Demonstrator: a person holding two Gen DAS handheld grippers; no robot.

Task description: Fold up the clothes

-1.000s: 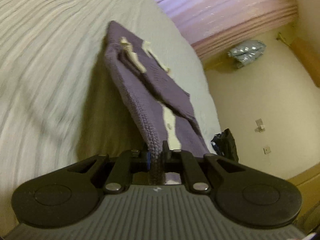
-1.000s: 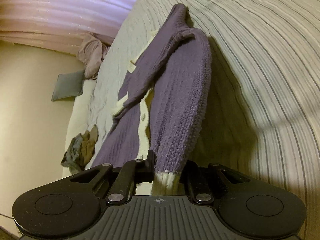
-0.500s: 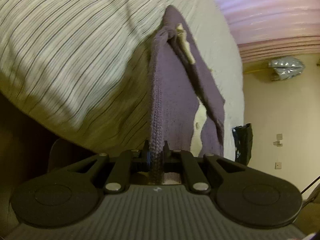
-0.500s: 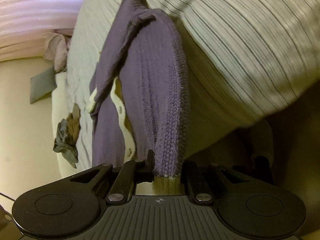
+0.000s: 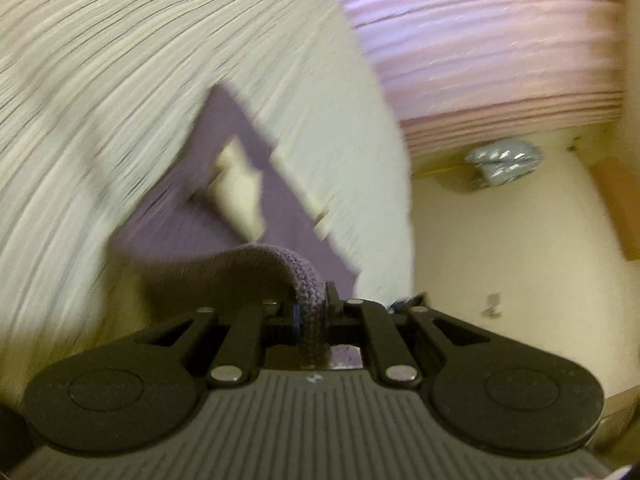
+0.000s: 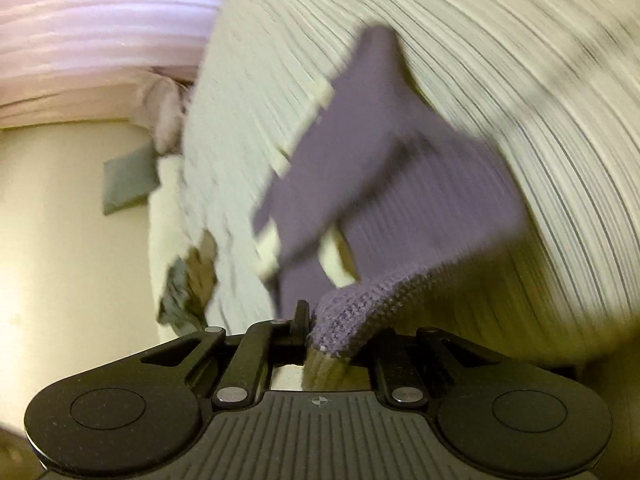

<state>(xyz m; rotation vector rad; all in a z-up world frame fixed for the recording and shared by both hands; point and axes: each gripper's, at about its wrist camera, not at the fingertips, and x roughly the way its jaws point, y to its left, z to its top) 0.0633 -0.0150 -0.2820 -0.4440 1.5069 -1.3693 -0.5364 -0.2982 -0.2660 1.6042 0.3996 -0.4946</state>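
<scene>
While both views were blurred, we had the left gripper [image 5: 311,312] and right gripper [image 6: 326,332] each clenched on a near edge of the purple sweater [image 6: 360,168]; its length ran away from us across the striped bed [image 6: 520,60].

Striped bedspread [image 5: 100,80], pink curtain [image 5: 500,60], grey cushion [image 6: 128,180].
</scene>
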